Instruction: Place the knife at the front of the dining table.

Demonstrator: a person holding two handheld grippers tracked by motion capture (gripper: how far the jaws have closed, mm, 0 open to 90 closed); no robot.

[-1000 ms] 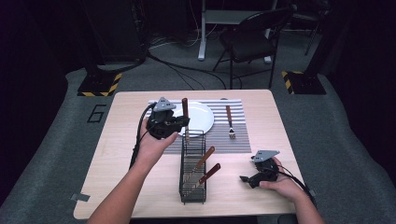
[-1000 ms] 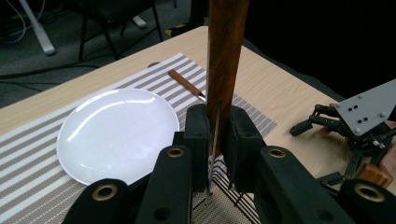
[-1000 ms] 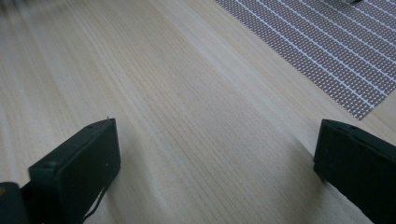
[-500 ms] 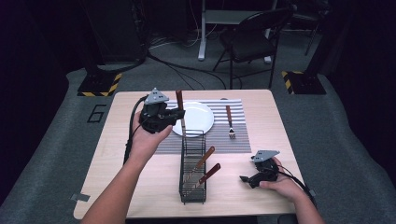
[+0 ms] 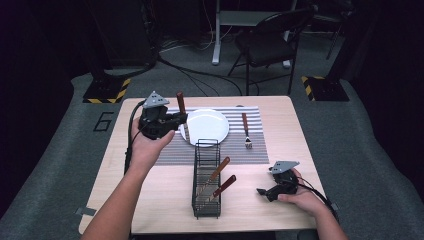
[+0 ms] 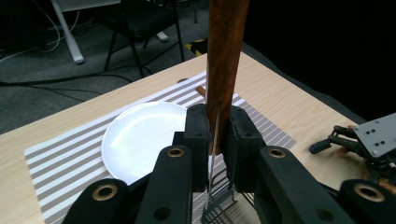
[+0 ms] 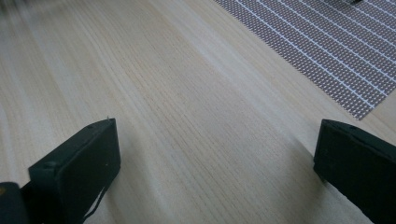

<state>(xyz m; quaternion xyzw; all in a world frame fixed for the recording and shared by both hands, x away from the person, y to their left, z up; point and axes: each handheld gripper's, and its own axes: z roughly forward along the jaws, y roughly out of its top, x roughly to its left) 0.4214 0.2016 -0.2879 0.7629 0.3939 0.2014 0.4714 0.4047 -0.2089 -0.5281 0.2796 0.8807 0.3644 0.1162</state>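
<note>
My left gripper is shut on a wooden-handled knife, held upright above the left part of the striped placemat, beside the white plate. In the left gripper view the brown handle of the knife rises between the closed jaws of the left gripper, its blade pointing down. A wire cutlery basket stands in front of the mat with two wooden-handled utensils in it. A fork lies on the mat right of the plate. My right gripper rests open on the table near the front right, with the right gripper holding nothing.
The wooden table has bare room on its left and right sides. A folding chair and cables stand on the floor behind the table. The striped placemat's corner lies ahead of the right gripper.
My left gripper has carried the knife leftward and a little farther back, away from the basket and toward the plate's left side. The right gripper has stayed put.
</note>
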